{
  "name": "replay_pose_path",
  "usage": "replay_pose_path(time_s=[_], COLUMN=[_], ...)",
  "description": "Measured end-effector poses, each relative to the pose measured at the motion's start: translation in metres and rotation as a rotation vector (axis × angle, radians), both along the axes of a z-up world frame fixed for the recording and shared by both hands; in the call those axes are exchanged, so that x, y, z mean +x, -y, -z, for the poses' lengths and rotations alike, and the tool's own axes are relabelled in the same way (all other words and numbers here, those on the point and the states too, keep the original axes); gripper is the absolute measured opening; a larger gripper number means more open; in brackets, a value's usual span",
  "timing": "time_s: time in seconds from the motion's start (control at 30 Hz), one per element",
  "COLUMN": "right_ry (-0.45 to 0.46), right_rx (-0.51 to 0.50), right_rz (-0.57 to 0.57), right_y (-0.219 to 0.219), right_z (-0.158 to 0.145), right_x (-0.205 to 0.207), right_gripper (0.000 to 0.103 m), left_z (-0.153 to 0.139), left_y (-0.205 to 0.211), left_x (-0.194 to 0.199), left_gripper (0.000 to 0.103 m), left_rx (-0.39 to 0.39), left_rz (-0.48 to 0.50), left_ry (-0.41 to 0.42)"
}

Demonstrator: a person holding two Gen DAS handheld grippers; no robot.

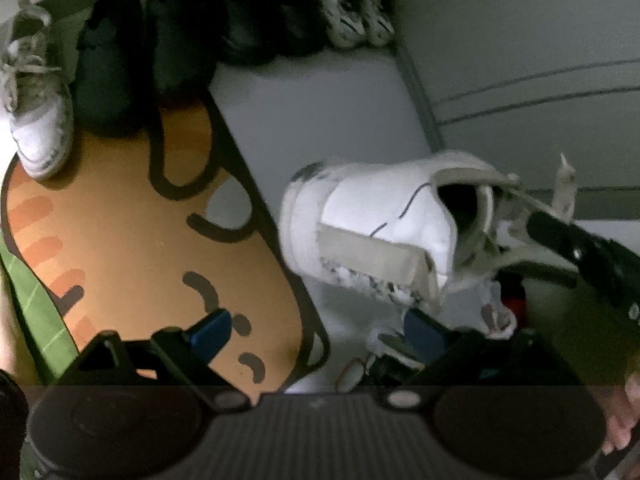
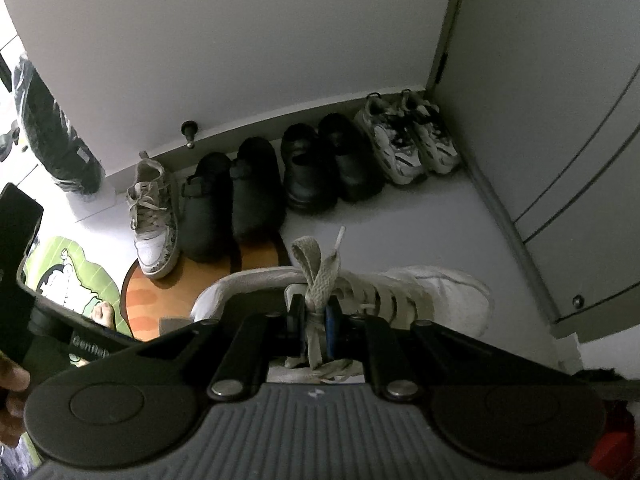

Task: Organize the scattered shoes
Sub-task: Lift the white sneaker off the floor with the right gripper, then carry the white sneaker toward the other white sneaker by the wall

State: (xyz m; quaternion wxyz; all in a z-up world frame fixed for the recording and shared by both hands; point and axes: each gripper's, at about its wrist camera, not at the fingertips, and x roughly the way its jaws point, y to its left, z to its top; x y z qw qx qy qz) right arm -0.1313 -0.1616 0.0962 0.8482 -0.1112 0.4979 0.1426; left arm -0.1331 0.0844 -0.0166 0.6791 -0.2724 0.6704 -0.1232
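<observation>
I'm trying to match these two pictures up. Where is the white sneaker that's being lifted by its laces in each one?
Left wrist view: white sneaker hangs right of centre, heel toward us, laces running to the right tool at the right edge.
Right wrist view: it lies low in the middle, just beyond the right tool, which pinches its laces.
Shared landmark: the orange mat under the row of shoes.

Both my wrist views are dim, with grey, muted colour. Fisheye distortion bends the wall (image 2: 240,40) base and the cabinet door (image 2: 560,120) lines into curves, and the corners are black. In my left view, the white sneaker (image 1: 380,220) is smeared by motion blur. The black shoes (image 2: 232,196) lose all detail in shadow. The white floor (image 2: 400,216) is the brightest surface, without glare.
</observation>
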Motion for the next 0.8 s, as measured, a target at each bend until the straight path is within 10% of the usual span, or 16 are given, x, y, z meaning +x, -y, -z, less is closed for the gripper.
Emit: replay_pose_path(time_s=[0.8], right_ry=[-0.002], right_rx=[-0.007], right_rz=[-0.103], right_y=[-0.079], right_z=[-0.018], right_x=[0.015], right_gripper=[0.011], left_z=[0.006], left_y=[-0.054], left_x=[-0.013], left_gripper=[0.087], left_rx=[0.062], left_rz=[-0.191], left_ry=[-0.034])
